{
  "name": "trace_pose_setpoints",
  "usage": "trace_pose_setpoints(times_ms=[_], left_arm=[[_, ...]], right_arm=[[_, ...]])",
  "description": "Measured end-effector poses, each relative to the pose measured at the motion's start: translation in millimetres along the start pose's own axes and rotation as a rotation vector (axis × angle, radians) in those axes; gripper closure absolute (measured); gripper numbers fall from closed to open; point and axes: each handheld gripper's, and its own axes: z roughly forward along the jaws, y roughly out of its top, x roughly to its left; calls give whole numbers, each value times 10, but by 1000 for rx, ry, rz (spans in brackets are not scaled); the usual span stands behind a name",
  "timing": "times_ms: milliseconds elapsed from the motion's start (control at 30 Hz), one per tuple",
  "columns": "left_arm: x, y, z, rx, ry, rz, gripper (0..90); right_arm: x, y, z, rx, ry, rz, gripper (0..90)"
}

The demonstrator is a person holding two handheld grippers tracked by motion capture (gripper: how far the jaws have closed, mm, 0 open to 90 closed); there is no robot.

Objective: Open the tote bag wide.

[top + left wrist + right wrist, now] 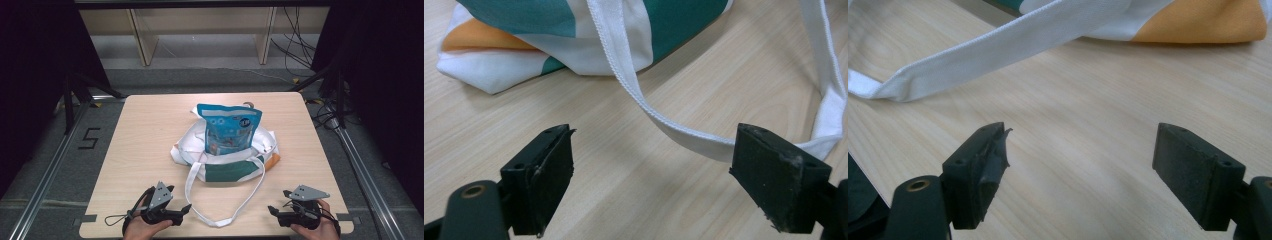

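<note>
the left gripper [186, 207] rests at the table's [140, 130] near edge, jaws wide and holding nothing. mid-table lies the white, green and orange tote bag [225, 167] (a blue snack pouch [227, 131] stands in it), its strap [200, 212] looping forward between the tools. the right gripper [271, 210] sits wide too, empty.
</note>
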Motion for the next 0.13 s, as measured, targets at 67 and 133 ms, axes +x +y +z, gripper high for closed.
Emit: trace_pose_setpoints(times_ms=[67,133], left_arm=[[2,1,0,-1,3,0,162],[2,7,4,-13,4,1,162]], right_arm=[[-6,-1,-7,-8,0,13,229],[-24,-2,-22,-4,-1,34,228]])
